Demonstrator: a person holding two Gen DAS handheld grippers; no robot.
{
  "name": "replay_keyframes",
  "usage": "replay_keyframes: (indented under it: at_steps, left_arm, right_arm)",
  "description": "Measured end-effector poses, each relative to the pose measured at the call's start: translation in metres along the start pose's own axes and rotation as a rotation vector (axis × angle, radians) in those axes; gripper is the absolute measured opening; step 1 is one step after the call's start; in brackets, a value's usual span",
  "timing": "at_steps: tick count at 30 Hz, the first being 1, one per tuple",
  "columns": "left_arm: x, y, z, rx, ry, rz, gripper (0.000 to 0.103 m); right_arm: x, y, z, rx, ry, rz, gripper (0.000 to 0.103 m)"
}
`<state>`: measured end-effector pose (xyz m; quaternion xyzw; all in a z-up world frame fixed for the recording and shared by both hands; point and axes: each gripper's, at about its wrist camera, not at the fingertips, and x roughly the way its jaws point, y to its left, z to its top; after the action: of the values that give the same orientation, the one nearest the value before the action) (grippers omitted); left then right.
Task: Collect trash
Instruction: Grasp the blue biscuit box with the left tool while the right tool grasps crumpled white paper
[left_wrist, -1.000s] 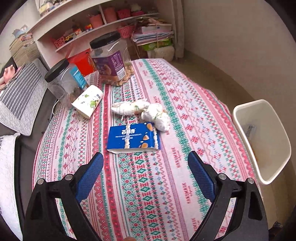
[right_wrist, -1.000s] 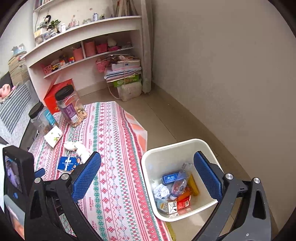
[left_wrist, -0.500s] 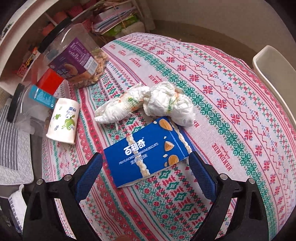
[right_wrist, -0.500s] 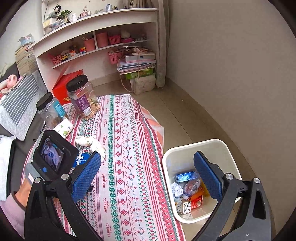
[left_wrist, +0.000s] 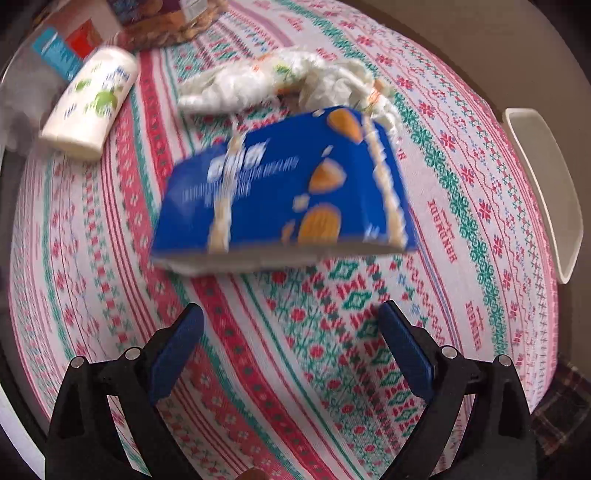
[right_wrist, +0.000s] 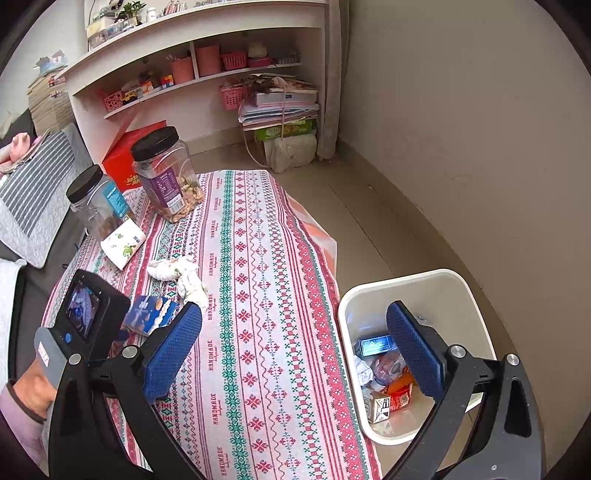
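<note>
My left gripper (left_wrist: 290, 325) is spread wide over the worktop (left_wrist: 461, 229), nothing between its blue pads — the blue snack box (left_wrist: 284, 188) sits just ahead of the tips, not touching them. It's a flat blue carton with white lettering, motion-blurred so I can't read it, almond pictures scattered over the face and a cream wavy stripe near each end; its near edge shows pale card. Just behind it lie two crumpled white tissue wads (left_wrist: 280, 81), touching the box's far edge. Further left, a white tissue pack (left_wrist: 90, 101) with green leaf print lies on its side. The tablecloth repeats "HANDMADE" in red along its stripes. At the right edge, the rim of the white bin (left_wrist: 546, 188) peeks in. My right gripper (right_wrist: 293, 317) is released too, empty, held above the cloth and the bin (right_wrist: 461, 291) — inside it a small blue carton, crumpled paper and orange wrappers.
</note>
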<state>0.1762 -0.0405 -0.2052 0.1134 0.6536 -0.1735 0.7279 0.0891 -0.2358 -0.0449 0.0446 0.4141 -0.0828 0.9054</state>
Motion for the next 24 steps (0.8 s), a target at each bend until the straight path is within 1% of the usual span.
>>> replay_keyframes:
  at_steps: [1, 3, 5, 6, 8, 10, 11, 13, 15, 16, 17, 19, 21, 23, 24]
  left_arm:
    - [-0.002, 0.004, -0.009, -0.020, 0.000, 0.007, 0.092]
    - [-0.005, 0.008, -0.023, -0.024, 0.000, 0.024, 0.092]
    - [-0.010, 0.010, -0.034, -0.037, -0.016, 0.036, 0.092]
    - [-0.013, 0.012, -0.037, -0.059, -0.032, 0.032, 0.092]
    - [-0.024, 0.015, -0.041, -0.122, -0.088, -0.007, 0.092]
    - [-0.033, 0.017, -0.043, -0.212, -0.154, -0.043, 0.092]
    - [-0.040, 0.019, -0.042, -0.266, -0.188, -0.048, 0.092]
    - [-0.047, 0.020, -0.042, -0.402, -0.270, -0.077, 0.092]
    - [-0.051, 0.022, -0.037, -0.548, -0.322, -0.105, 0.092]
    - [-0.050, 0.021, -0.033, -0.606, -0.325, -0.107, 0.092]
    - [-0.048, 0.020, -0.028, -0.655, -0.321, -0.086, 0.092]
    - [-0.044, 0.017, -0.017, -0.731, -0.312, -0.017, 0.092]
    - [-0.036, 0.016, -0.002, -0.755, -0.283, 0.020, 0.092]
    - [-0.019, 0.014, 0.007, -0.740, -0.221, 0.033, 0.091]
    - [-0.014, 0.013, 0.007, -0.717, -0.195, 0.045, 0.086]
  right_arm:
    - [0.000, 0.001, -0.001, 0.000, 0.003, 0.003, 0.096]
    - [0.001, 0.004, -0.001, 0.003, 0.011, 0.015, 0.096]
    - [-0.001, 0.007, -0.003, 0.003, 0.011, 0.027, 0.096]
    - [-0.002, 0.009, -0.003, -0.001, 0.008, 0.028, 0.096]
    - [-0.004, 0.012, -0.004, -0.015, -0.001, 0.020, 0.096]
    - [-0.004, 0.013, -0.004, -0.018, -0.008, 0.011, 0.096]
    - [-0.004, 0.013, -0.003, -0.015, -0.007, 0.010, 0.096]
    - [-0.002, 0.011, -0.003, -0.007, 0.000, 0.019, 0.096]
    - [-0.003, 0.010, -0.003, -0.010, 0.001, 0.021, 0.096]
    - [-0.004, 0.009, -0.002, -0.014, -0.001, 0.020, 0.096]
    - [-0.005, 0.008, -0.002, -0.016, -0.004, 0.019, 0.096]
    - [-0.006, 0.007, -0.001, -0.014, -0.009, 0.021, 0.096]
    - [-0.006, 0.005, 0.000, -0.005, -0.008, 0.022, 0.096]
    - [-0.005, 0.003, 0.001, 0.000, -0.008, 0.022, 0.096]
    - [-0.004, 0.002, 0.002, 0.001, -0.007, 0.019, 0.096]
